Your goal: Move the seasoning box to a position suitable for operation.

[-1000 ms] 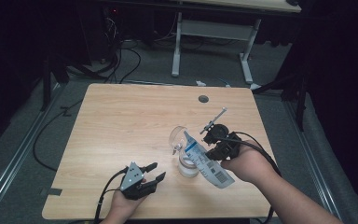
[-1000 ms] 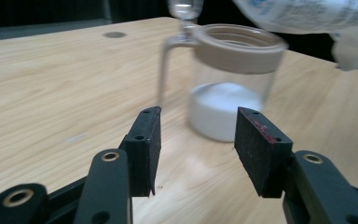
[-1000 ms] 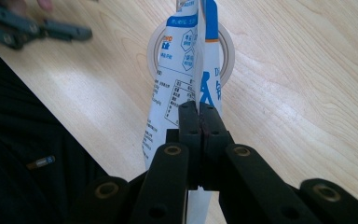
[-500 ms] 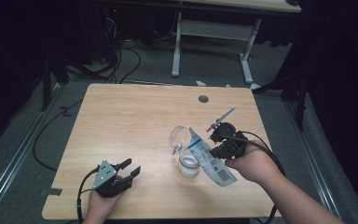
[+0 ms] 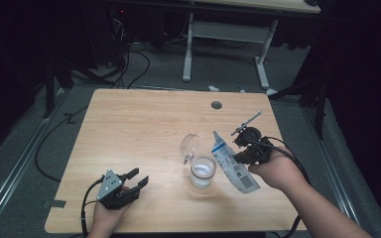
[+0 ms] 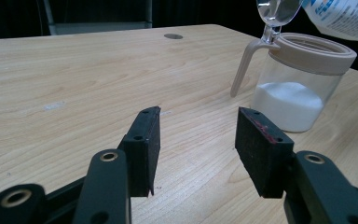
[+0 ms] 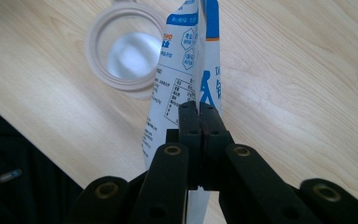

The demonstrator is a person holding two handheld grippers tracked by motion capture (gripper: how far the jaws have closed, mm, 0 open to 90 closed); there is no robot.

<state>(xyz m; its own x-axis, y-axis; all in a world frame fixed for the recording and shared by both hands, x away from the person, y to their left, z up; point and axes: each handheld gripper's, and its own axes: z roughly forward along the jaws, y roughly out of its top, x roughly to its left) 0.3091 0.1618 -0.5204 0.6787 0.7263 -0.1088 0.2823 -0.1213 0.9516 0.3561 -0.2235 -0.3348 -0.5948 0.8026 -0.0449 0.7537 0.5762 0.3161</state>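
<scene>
A clear jar [image 5: 202, 172] with a beige rim holds white powder and stands right of the table's middle, its hinged lid [image 5: 189, 145] flipped up. My right gripper [image 5: 238, 154] is shut on a white and blue pouch [image 5: 234, 166], which hangs tilted just right of the jar. In the right gripper view the jaws [image 7: 199, 109] pinch the pouch [image 7: 184, 70] above the jar's open mouth [image 7: 103, 70]. My left gripper [image 5: 139, 177] rests open near the front left edge, nothing between its pads [image 6: 198, 114]. The jar [image 6: 303, 79] lies ahead to its right.
The wooden table [image 5: 129, 124] has a round cable hole [image 5: 216, 105] near its far edge. Behind it stands another desk on white legs [image 5: 188, 49], with cables [image 5: 129, 64] on the grey floor. Dark surroundings flank both sides.
My left hand has slid left along the table's front edge and then stopped. The right hand has carried the pouch slightly right and away from the jar.
</scene>
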